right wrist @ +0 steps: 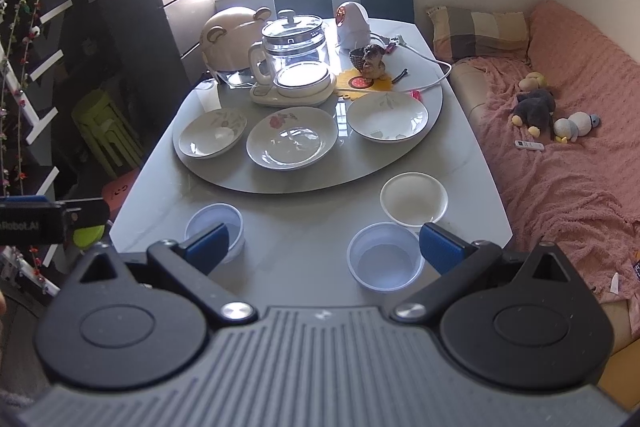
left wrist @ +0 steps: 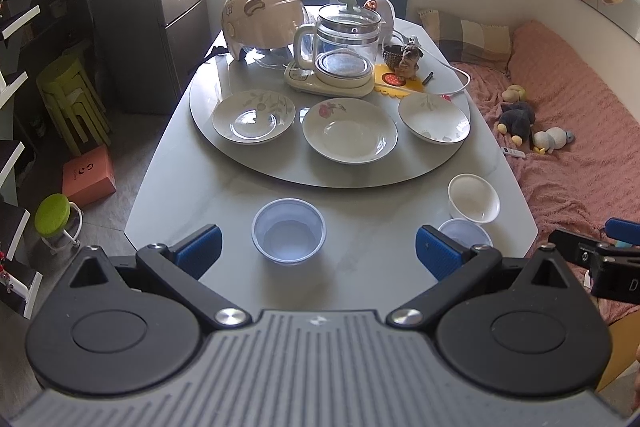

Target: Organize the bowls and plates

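Observation:
Three patterned plates lie in a row on the grey turntable [left wrist: 256, 167]: a left plate [left wrist: 253, 116], a middle plate with a pink flower [left wrist: 349, 135] and a right plate [left wrist: 433, 118]. Near the table's front edge stand a pale blue bowl [left wrist: 288, 235], a second blue bowl [right wrist: 385, 256] and a white bowl [right wrist: 413, 199]. My left gripper [left wrist: 319, 251] is open, held above the table just short of the first blue bowl. My right gripper [right wrist: 326, 247] is open too, with the second blue bowl near its right finger. Neither holds anything.
A glass kettle [left wrist: 340, 47] on its base, a bear-shaped cover [left wrist: 260, 15], a dog figurine [left wrist: 408, 59] and a white cable occupy the turntable's far half. A pink-covered sofa [right wrist: 580, 167] with soft toys runs along the right. Green stools [left wrist: 72, 99] stand at left.

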`<state>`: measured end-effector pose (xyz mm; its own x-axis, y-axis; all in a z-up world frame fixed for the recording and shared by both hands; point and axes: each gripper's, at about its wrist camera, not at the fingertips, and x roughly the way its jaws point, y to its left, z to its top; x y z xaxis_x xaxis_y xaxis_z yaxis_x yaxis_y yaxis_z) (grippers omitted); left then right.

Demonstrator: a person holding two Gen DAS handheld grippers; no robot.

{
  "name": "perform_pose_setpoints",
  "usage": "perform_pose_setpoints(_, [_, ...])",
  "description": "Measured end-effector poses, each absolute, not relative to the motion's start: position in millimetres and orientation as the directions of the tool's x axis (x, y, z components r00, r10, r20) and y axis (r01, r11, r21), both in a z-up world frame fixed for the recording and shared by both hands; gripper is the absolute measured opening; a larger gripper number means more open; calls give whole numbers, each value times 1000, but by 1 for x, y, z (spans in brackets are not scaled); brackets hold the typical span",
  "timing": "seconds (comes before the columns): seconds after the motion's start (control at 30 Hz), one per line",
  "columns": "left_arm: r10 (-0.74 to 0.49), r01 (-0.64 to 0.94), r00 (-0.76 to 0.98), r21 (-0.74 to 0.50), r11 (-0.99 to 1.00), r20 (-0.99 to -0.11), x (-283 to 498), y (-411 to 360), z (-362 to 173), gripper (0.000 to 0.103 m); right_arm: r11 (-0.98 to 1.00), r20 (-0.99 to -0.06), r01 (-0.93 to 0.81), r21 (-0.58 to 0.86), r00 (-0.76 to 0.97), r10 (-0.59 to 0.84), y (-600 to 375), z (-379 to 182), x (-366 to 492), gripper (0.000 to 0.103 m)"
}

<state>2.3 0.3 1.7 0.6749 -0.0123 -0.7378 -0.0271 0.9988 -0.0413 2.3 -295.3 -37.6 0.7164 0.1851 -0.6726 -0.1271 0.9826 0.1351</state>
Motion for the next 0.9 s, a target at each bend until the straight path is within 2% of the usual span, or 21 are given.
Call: perform_pose_setpoints(0.9, [10,-34,700,-19,999,-714,-2,-3,0,103,982,-669,-121,147,719,189,-292,-42,3,103])
